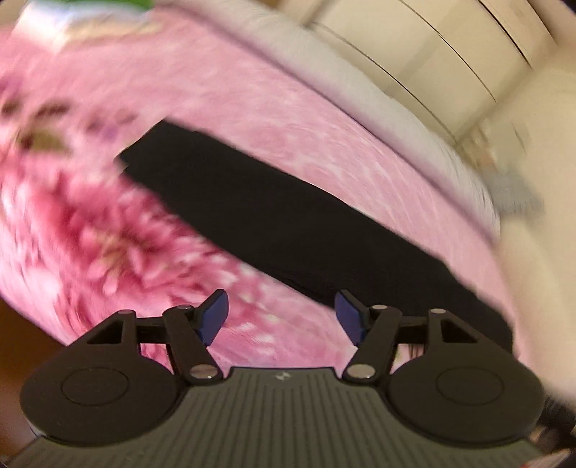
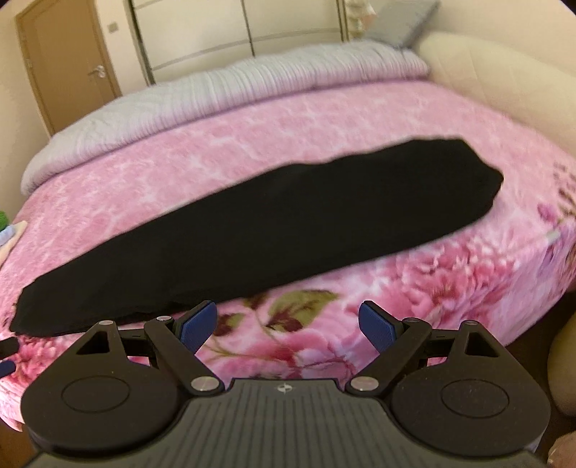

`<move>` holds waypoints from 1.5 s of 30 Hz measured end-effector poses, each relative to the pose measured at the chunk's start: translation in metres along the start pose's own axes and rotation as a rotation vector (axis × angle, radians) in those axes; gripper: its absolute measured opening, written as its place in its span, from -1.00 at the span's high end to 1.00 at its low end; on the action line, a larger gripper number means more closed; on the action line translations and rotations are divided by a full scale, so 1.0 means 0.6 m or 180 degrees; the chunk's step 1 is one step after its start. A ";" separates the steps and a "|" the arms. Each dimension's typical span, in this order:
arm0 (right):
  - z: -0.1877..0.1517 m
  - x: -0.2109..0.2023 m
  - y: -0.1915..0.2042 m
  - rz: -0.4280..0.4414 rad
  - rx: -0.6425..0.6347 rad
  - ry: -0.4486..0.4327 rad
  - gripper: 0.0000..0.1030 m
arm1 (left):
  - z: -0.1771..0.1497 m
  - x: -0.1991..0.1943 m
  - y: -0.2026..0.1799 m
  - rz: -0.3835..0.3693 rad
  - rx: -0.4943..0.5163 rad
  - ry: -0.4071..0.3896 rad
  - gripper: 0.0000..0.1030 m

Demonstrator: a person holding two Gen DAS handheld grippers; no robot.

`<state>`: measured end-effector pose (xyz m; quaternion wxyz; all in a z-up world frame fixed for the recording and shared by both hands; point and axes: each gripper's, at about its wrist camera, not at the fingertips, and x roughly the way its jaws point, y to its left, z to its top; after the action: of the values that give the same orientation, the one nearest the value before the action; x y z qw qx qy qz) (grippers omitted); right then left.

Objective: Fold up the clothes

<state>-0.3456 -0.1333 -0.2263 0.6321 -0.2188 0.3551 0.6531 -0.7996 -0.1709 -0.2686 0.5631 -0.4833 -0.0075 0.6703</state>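
Note:
A long black garment lies folded into a narrow strip on a pink floral blanket spread over the bed. The left wrist view is blurred and shows the same black garment running diagonally from upper left to lower right. My left gripper is open, with its blue pads just short of the strip's near edge and nothing between them. My right gripper is open too, hovering over the blanket just in front of the garment's near edge, holding nothing.
A grey ribbed cover lies along the far side of the bed. Behind it stand cream wardrobe doors and a brown door. A cream padded headboard is at the right. The left gripper's tips show at the left edge.

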 end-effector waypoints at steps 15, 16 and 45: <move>0.045 0.138 -0.037 0.0017 0.0338 0.0324 -0.71 | 0.072 0.117 0.147 0.0046 -0.1612 -0.0536 0.07; 0.046 0.143 -0.037 0.0014 0.0340 0.0338 -0.71 | 0.072 0.121 0.145 0.0056 -0.1598 -0.0563 0.07; 0.082 0.135 -0.192 -0.0089 0.0880 0.0005 -0.71 | -0.159 0.311 -0.401 -0.0441 0.3228 0.0364 0.51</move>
<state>-0.2333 -0.0485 -0.2754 0.6650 -0.1351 0.4391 0.5889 -0.5382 0.0082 -0.3057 0.7692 -0.1837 0.3174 0.5233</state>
